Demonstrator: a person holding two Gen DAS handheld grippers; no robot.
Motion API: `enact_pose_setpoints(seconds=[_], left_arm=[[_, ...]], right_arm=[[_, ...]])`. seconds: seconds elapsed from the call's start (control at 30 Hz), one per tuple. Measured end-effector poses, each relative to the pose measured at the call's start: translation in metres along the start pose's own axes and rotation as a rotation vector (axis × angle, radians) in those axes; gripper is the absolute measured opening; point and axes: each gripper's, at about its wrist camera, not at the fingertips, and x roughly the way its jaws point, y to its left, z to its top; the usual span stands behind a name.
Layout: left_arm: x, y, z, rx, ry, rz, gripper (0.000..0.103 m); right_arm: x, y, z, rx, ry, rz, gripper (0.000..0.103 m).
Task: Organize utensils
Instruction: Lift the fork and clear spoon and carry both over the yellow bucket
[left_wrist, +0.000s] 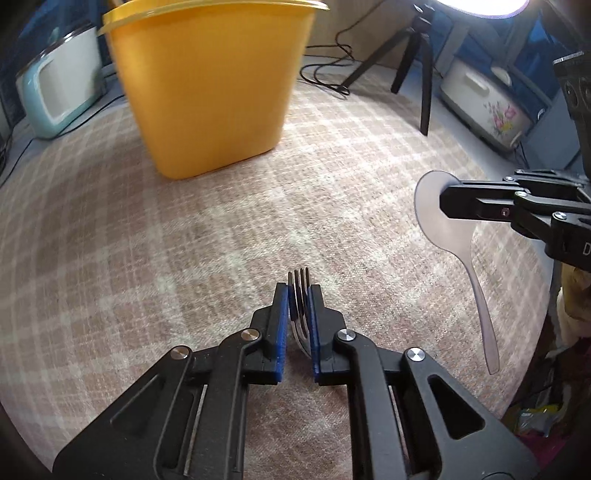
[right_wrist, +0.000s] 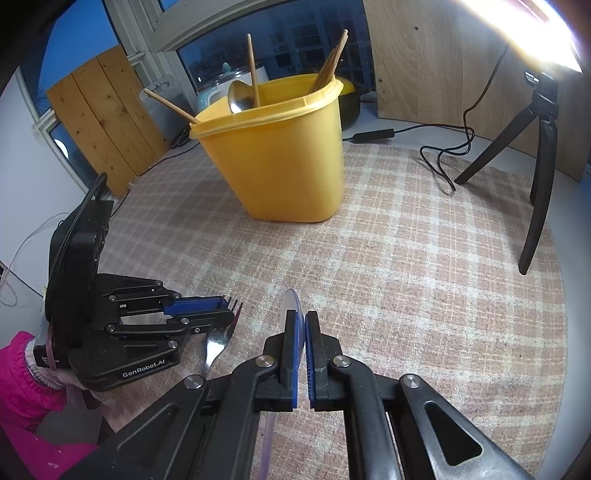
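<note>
My left gripper (left_wrist: 300, 291) is shut on a metal fork (left_wrist: 298, 280), whose tines stick up past the blue pads. The right wrist view shows this left gripper (right_wrist: 227, 308) low at the left, the fork (right_wrist: 218, 343) hanging below it over the cloth. My right gripper (right_wrist: 301, 317) is shut on the bowl of a translucent plastic spoon (right_wrist: 291, 299). Seen from the left wrist, the right gripper (left_wrist: 443, 201) holds that spoon (left_wrist: 454, 236) with its handle pointing down. A yellow container (right_wrist: 284, 162) stands farther back, holding wooden chopsticks (right_wrist: 253, 70) and a metal spoon (right_wrist: 239, 96).
A checked tablecloth (right_wrist: 406, 277) covers the round table. A black tripod (right_wrist: 539, 162) and a cable (right_wrist: 443, 158) are at the back right. A floral cooker (left_wrist: 487, 107) and a teal appliance (left_wrist: 55, 96) stand at the edges. A pink sleeve (right_wrist: 22, 380) is at lower left.
</note>
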Motion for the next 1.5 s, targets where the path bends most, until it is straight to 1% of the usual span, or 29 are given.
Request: enact_pose_setpoints(seconds=[0.13,0.2,0.4,0.47,0.53,0.63,0.7,0.93,1.03,1.27,1.5], left_arm=[[0.007,-0.006,0.004,0.018,0.022,-0.014,0.001],[0.01,-0.01,0.006,0.033,0.018,-0.003,0.001],[0.012,-0.009,0.006,0.032,0.031,-0.006,0.001],[0.015,-0.01,0.007,0.052,0.046,-0.007,0.001],[0.013,-0.012,0.008,0.069,0.043,0.005,0.001],[0.003,-0.01,0.01,0.029,0.01,-0.018,0.0],[-0.008,-0.009,0.011,0.017,-0.021,-0.019,0.0],[-0.059,-0.011,0.017,0.04,-0.163,0.039,0.0],[-0.075,-0.01,0.02,0.04,-0.209,0.052,0.0],[-0.105,-0.004,0.027,0.028,-0.282,0.055,0.0],[-0.124,0.004,0.037,0.021,-0.335,0.07,0.0]], right_arm=[[0.002,0.0,-0.002,-0.005,0.008,-0.003,0.001],[0.002,0.0,-0.002,-0.004,0.006,-0.005,0.001],[-0.001,-0.003,-0.003,0.003,-0.002,-0.008,0.001],[-0.001,-0.003,-0.003,0.003,-0.003,-0.01,0.001],[-0.001,-0.003,-0.003,0.004,-0.006,-0.012,0.001],[-0.005,-0.001,-0.003,0.009,-0.024,-0.012,0.001],[-0.009,0.0,-0.002,0.012,-0.038,-0.014,0.001],[-0.028,0.005,0.007,0.009,-0.097,-0.022,0.001],[-0.036,0.008,0.013,0.006,-0.124,-0.023,0.001],[-0.052,0.015,0.026,-0.011,-0.175,-0.03,0.001],[-0.064,0.022,0.039,-0.018,-0.224,-0.033,0.001]])
